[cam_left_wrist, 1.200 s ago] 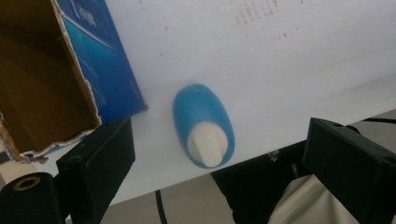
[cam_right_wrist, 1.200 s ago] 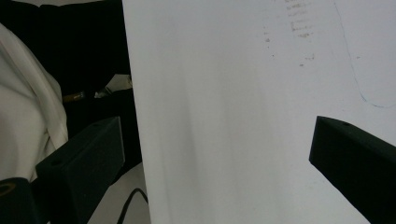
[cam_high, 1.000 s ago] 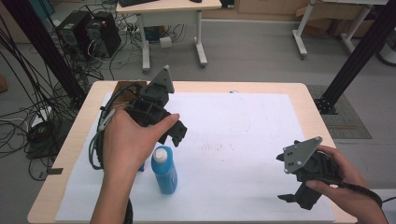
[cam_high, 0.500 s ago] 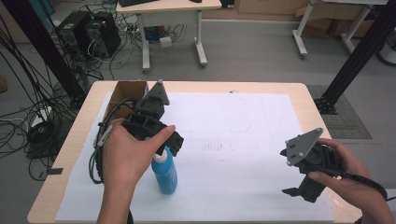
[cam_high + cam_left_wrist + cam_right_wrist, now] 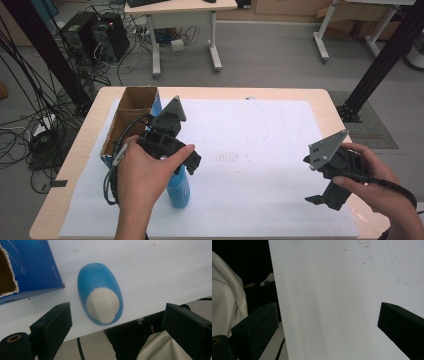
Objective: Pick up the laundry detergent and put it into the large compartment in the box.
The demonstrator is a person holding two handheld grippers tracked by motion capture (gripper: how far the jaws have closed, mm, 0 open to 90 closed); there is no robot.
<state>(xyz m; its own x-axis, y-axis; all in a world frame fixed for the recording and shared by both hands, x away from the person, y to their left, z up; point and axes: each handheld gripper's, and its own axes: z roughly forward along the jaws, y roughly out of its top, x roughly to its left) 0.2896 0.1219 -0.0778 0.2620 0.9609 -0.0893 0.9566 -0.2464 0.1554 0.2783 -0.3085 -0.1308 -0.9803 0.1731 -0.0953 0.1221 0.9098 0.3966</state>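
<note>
At the left of the table (image 5: 300, 105), an open cardboard box (image 5: 131, 111) with blue sides is seen, and just beside its near corner a blue bottle with a white cap (image 5: 178, 188) stands upright on the white paper sheet (image 5: 250, 150). The left gripper (image 5: 187, 165) is held directly above the bottle, jaws spread wide, with nothing gripped. The work is judged to be at its start: the bottle has not yet been grasped, and the closing, the lift and any placing are left to do.

In the left gripper view the cap (image 5: 102, 305) is shown from above, lying between the two jaws but touched by neither; the high view hides this behind the hand. At the right, the right gripper (image 5: 325, 195) is held over bare paper near the table's edge, its jaws wide and empty, as its own view confirms.
</note>
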